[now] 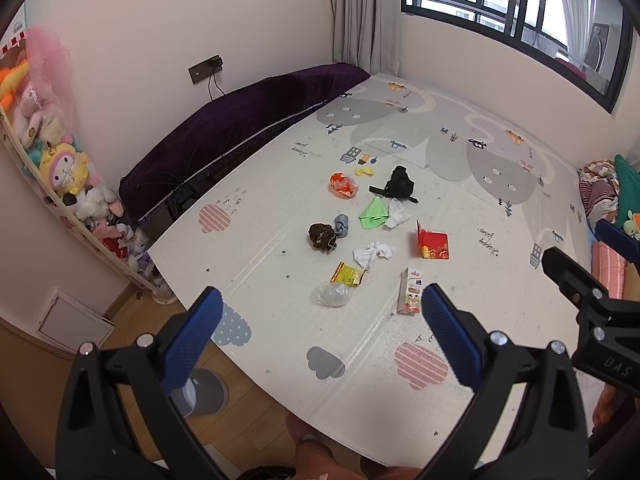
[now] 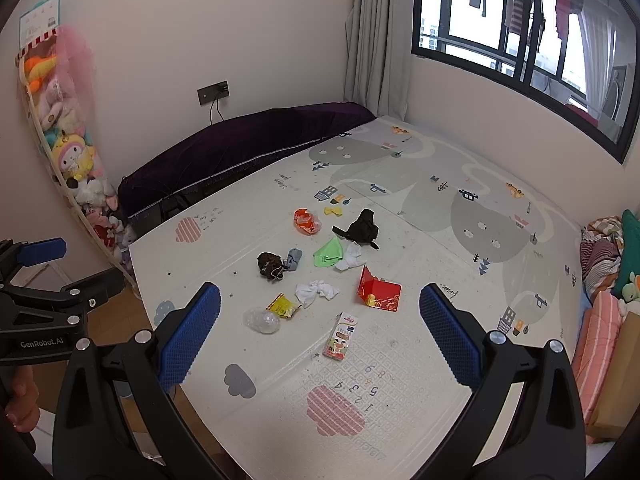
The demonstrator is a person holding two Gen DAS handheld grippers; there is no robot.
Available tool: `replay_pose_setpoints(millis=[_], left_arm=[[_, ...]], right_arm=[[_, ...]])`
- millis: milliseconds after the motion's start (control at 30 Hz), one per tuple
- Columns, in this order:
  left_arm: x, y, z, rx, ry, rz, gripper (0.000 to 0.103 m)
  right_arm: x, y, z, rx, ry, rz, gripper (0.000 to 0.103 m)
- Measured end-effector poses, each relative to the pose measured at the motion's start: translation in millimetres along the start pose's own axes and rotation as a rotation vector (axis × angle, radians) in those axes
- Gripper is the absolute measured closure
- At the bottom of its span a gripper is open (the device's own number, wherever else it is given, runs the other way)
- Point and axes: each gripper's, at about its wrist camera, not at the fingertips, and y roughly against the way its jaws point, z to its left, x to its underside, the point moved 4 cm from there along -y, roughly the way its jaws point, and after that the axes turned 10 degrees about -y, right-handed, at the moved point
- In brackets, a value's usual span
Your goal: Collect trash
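Trash lies scattered on a printed play mat: a clear plastic bag, a yellow wrapper, a small snack box, white tissue, a red packet, a brown clump, green paper, an orange wrapper and a black bag. My left gripper and right gripper hang open above the mat's near edge, holding nothing.
A dark purple cushion lines the left wall. A net of plush toys stands in the left corner. Bedding and a cardboard box sit at the right. Wooden floor borders the mat, with a grey round base.
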Motion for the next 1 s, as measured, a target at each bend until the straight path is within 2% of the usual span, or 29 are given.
replay_pose_setpoints(millis=[633, 867, 1000], left_arm=[[5, -14, -8, -0.008, 0.009, 0.026, 0.004], [7, -43, -14, -0.029, 0.032, 0.074, 0.004], [15, -73, -14, -0.043, 0.055, 0.112, 0.004]], right_arm=[[1, -15, -13, -0.009, -0.001, 0.022, 0.007], [1, -45, -26, -0.027, -0.003, 0.057, 0.007], [8, -75, -33, -0.023, 0.012, 0.073, 0.007]])
